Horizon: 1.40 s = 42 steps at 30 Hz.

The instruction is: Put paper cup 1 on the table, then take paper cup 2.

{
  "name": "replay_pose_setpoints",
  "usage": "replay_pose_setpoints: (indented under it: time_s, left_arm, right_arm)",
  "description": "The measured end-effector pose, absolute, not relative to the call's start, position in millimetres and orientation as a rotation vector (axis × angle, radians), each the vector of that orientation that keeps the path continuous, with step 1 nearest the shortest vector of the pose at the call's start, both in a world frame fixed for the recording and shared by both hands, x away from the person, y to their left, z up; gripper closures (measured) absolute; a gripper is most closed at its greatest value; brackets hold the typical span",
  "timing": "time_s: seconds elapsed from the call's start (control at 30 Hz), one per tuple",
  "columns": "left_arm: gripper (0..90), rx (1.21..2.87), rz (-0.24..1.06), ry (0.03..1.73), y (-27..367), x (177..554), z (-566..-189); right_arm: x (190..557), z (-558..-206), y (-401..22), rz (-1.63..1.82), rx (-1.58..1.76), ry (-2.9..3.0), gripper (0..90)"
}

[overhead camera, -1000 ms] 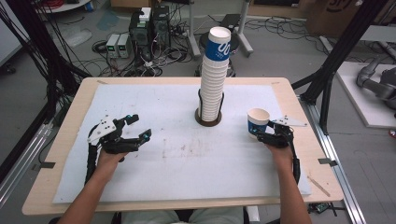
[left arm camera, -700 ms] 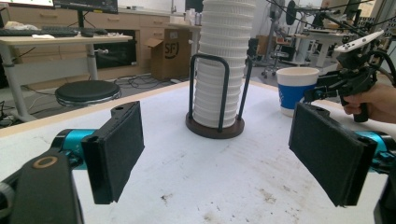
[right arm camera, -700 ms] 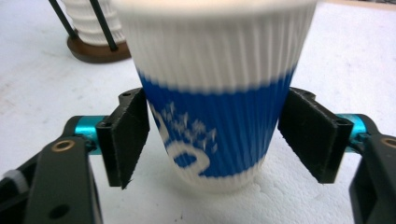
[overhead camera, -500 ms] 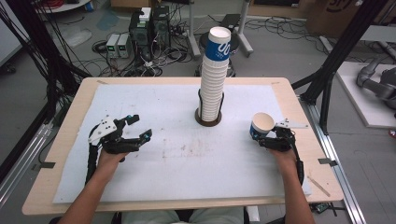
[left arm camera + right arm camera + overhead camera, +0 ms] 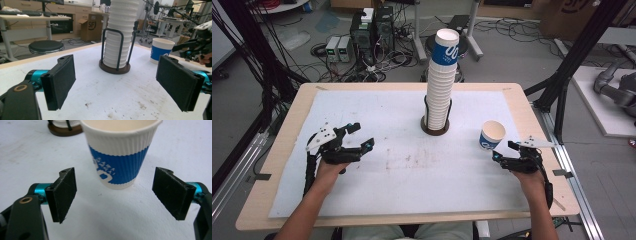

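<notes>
Care helps now: the right gripper (image 5: 506,152) has just opened wide around nothing, so it should back off slowly from the paper cup (image 5: 491,136) standing near the desk's right edge.

A white ribbed paper cup (image 5: 491,135) wearing a blue band with white lettering is standing at about 4 o'clock from the white cup stack (image 5: 441,85), whose top cup is showing the same blue band. The stack's holder (image 5: 435,126) is showing dark brown and black.
</notes>
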<state>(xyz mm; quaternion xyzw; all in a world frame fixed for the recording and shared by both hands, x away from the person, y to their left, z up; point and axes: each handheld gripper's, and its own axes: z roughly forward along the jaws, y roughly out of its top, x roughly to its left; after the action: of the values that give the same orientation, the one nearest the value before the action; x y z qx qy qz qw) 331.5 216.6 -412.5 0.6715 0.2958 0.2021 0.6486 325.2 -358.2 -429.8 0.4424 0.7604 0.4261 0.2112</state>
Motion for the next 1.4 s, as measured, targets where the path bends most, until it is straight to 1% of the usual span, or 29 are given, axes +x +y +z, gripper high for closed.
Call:
replay_pose_setpoints:
  time_s: [0.2,0.47,0.83,1.4]
  left_arm:
    - [15.7,1.552,0.439,0.689,216,334,-410]
    - [15.7,1.565,0.439,0.697,217,333,-408]
    - [15.8,1.557,0.435,0.676,213,329,-408]
    - [15.8,1.526,0.383,0.675,209,329,-401]
  right_arm:
    - [308,-403,-347,1.293,1.143,2.094,20.1]
    - [316,-386,-320,1.356,1.052,2.125,20.2]
    - [318,-387,-308,1.323,1.026,2.146,20.2]
    - [310,-386,-312,1.311,1.016,2.155,20.1]
